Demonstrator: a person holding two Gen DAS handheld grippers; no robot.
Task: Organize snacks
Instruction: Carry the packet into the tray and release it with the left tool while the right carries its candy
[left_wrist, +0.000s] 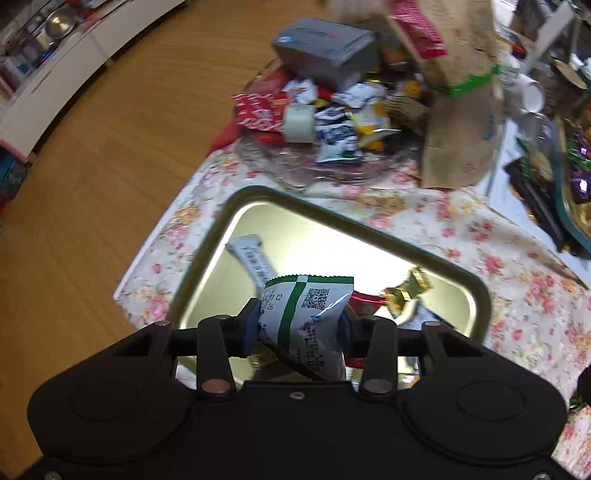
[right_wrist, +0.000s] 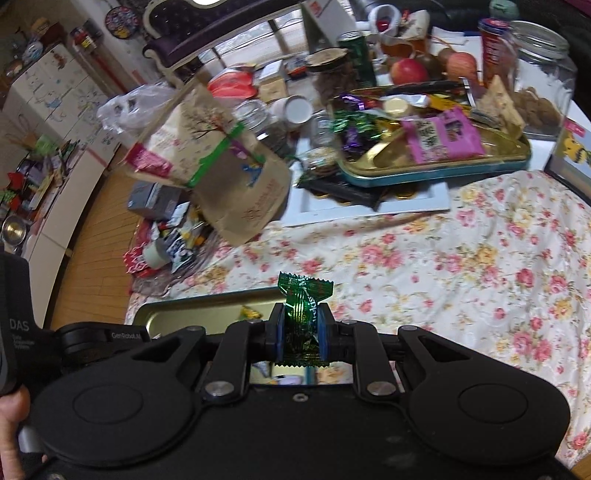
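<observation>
My left gripper (left_wrist: 301, 325) is shut on a white and green snack packet (left_wrist: 306, 314) and holds it over a shiny gold tray (left_wrist: 369, 225). On the tray lie a white wrapped bar (left_wrist: 251, 258), a gold-wrapped candy (left_wrist: 406, 290) and a red wrapper (left_wrist: 365, 297). My right gripper (right_wrist: 300, 332) is shut on a green candy wrapper (right_wrist: 303, 310), just above the same tray's right part (right_wrist: 184, 314). A pile of mixed snacks (left_wrist: 332, 114) lies at the far end of the floral cloth; it also shows in the right wrist view (right_wrist: 173, 240).
A brown paper bag (right_wrist: 229, 173) stands beside the snack pile, with a grey box (left_wrist: 325, 48) on the pile. A teal-rimmed tin of sweets (right_wrist: 424, 147), jars, cans and apples crowd the far table. The floral tablecloth (right_wrist: 461, 266) spreads to the right. Wooden floor (left_wrist: 110, 166) lies left.
</observation>
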